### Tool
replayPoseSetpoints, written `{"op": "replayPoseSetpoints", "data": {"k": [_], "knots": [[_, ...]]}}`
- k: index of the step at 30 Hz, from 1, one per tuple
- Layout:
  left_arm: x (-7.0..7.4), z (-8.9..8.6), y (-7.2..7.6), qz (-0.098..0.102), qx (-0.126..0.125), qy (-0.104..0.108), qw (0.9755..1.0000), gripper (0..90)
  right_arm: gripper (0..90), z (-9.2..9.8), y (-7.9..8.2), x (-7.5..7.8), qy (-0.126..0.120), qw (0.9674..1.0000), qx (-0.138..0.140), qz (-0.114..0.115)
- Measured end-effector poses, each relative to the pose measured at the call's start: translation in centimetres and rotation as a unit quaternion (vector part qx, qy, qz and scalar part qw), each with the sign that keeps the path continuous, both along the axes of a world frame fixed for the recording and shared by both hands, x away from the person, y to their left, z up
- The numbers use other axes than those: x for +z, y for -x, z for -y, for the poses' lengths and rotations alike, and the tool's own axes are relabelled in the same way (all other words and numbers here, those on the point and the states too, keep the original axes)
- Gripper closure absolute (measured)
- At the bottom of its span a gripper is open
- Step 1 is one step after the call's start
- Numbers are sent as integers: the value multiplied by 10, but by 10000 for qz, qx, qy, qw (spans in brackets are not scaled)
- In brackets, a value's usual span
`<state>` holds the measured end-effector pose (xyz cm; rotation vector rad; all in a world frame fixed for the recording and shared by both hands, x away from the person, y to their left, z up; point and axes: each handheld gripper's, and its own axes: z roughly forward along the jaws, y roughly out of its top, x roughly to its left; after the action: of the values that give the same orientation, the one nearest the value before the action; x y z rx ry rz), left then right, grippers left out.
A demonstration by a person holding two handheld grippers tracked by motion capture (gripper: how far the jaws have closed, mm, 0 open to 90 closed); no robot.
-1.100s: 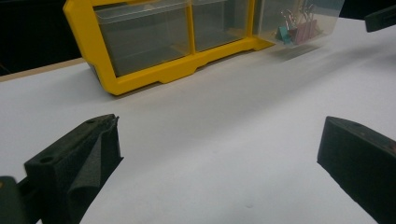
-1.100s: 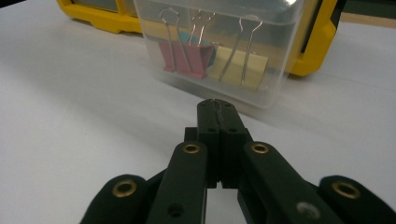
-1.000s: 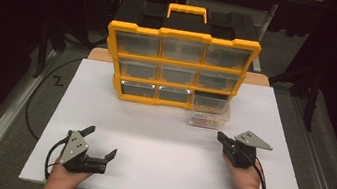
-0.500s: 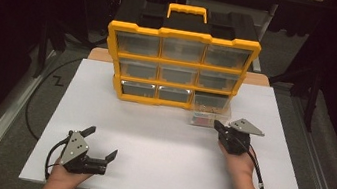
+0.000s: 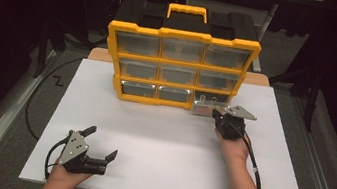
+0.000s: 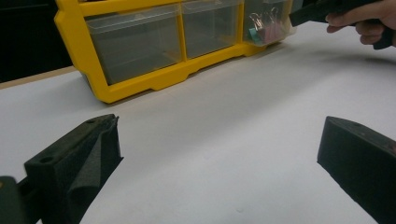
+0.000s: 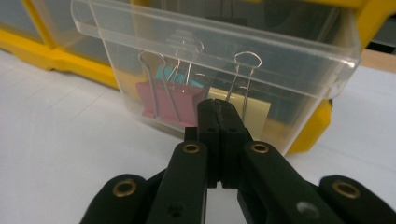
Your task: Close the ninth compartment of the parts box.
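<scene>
High view: at seven o'clock on the white table (image 5: pixel 165 139), the left gripper (image 5: pixel 97 148) rests with jaws spread wide, empty. At twelve stands the yellow organizer (image 5: pixel 179 68). At two o'clock, the right gripper (image 5: pixel 216 116), jaws closed on nothing, points at the pulled-out clear drawer (image 7: pixel 224 60) of binder clips (image 7: pixel 163 100).

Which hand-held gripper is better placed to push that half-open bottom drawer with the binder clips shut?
Right. The right hand-held gripper, jaws shut, is at the drawer front; the left hand-held gripper sits open near the table's front edge.

One yellow organizer (image 5: pixel 180 61) (nine clear drawers), three binder clips (image 7: pixel 177 100), two grippers (image 5: pixel 92 151).
</scene>
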<state>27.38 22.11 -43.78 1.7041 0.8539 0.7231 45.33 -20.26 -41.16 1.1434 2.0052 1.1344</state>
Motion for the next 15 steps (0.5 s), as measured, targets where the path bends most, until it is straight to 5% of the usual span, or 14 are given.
{"op": "replayPoseSetpoints", "data": {"k": [15], "knots": [[0,-1,-1,-17,-42,37,10000,3,900,-19,-38,8,63,9999,-75,-98]]}}
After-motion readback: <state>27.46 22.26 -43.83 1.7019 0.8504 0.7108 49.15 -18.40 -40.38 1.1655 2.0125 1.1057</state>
